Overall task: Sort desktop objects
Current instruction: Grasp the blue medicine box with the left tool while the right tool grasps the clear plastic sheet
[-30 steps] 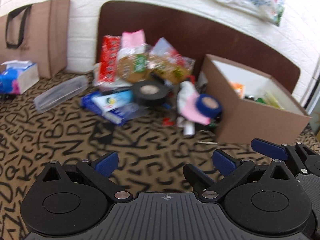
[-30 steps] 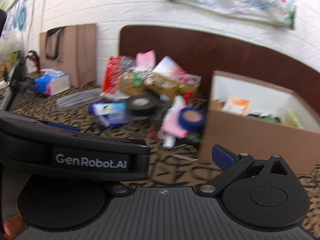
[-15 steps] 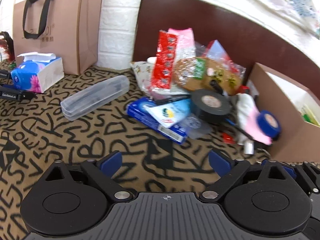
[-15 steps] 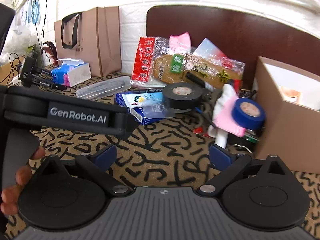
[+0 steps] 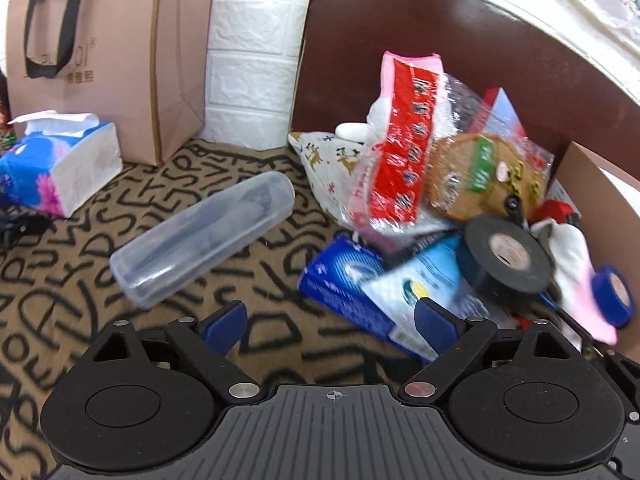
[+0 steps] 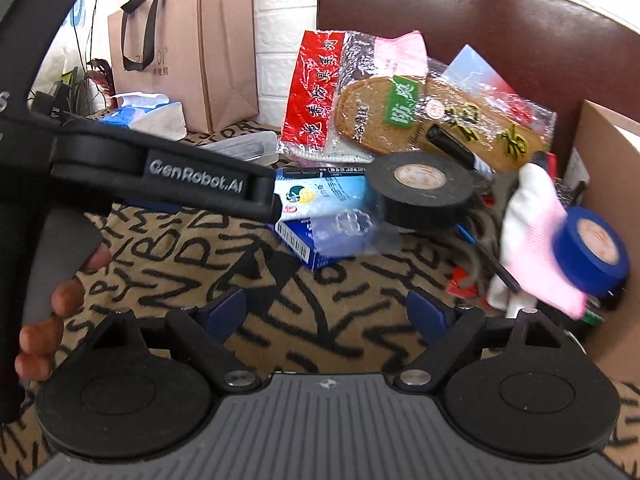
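Setup, biggest first: cardboard box (image 6: 608, 216) sits at the right edge, the likely sort bin. Against the brown headboard (image 5: 400, 40) is the clutter pile, all on the letter-print cloth (image 5: 200, 280). Paper bag (image 5: 100, 60) and tissue pack (image 5: 56, 164) are far left, well apart from the pile.

Pile contents: red snack packet (image 5: 400, 140) and insole pack (image 6: 432, 120) lean at the back. Blue box (image 5: 348, 292) lies in front with a clear pouch on top. Black tape roll (image 6: 420, 188) rests beside it, touching the pouch. Pink-white glove (image 6: 536, 240) and blue tape roll (image 6: 592, 248) lie just beside the cardboard box. Clear plastic case (image 5: 200, 236) lies alone, left of the pile.

Left gripper (image 5: 328, 320) is spread wide and empty, nothing between the pads, hovering short of the blue box corner. Right gripper (image 6: 326, 312) is narrowing its jaws, also empty, only cloth between them. Person's fingers (image 6: 60, 308) show on the left handle.

Judgement: this is the approach stage, nothing sorted from this pile yet.

How I'd do it:
- Take loose top items first. The black tape roll is rigid and exposed, an easy pinch across the rim.
- The clear case is isolated, so grip it across the short axis near mid-length.
- Avoid the crinkly packets early, since film slips and drags neighbours.
- Right takes the box-side items, left takes the case side, so the arms don't cross.
- Stop the right jaws narrowing until a target is between the pads.
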`<state>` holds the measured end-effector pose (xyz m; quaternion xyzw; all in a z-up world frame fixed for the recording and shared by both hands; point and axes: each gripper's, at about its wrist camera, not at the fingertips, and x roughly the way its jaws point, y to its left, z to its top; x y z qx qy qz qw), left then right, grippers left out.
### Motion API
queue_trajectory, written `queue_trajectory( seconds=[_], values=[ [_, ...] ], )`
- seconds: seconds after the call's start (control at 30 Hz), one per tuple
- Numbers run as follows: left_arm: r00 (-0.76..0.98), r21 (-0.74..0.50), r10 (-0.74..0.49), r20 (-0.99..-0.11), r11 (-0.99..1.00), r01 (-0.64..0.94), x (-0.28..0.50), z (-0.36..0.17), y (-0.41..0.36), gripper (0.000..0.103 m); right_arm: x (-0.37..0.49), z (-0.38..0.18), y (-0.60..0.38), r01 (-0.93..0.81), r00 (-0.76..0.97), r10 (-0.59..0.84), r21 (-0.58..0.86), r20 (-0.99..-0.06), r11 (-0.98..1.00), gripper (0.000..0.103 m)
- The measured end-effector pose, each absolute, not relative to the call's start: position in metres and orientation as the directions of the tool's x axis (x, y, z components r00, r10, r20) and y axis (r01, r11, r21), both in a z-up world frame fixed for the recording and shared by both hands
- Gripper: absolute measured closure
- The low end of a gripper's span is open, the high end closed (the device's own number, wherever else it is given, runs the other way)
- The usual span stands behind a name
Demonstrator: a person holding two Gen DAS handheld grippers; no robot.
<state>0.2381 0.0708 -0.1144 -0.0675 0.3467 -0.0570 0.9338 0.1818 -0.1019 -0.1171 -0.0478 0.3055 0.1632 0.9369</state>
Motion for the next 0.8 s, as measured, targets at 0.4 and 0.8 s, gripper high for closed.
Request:
queue_trajectory(
  seconds=[0.4,0.8],
  values=[
    [0.72,-0.213,-0.264,-0.642,0.963,0.164,0.284,-0.123,0.069,0.004,0.219,-0.123,-0.097,-0.34,0.758,0.282,0.013,-0.588,0.94,0.018],
    [0.717,-0.257,-0.298,-0.63,0.952,0.169,0.264,-0.119,0.074,0.038,0.211,-0.119,-0.098,-0.387,0.747,0.309,-0.007,-0.589,0.922,0.048]
  ],
)
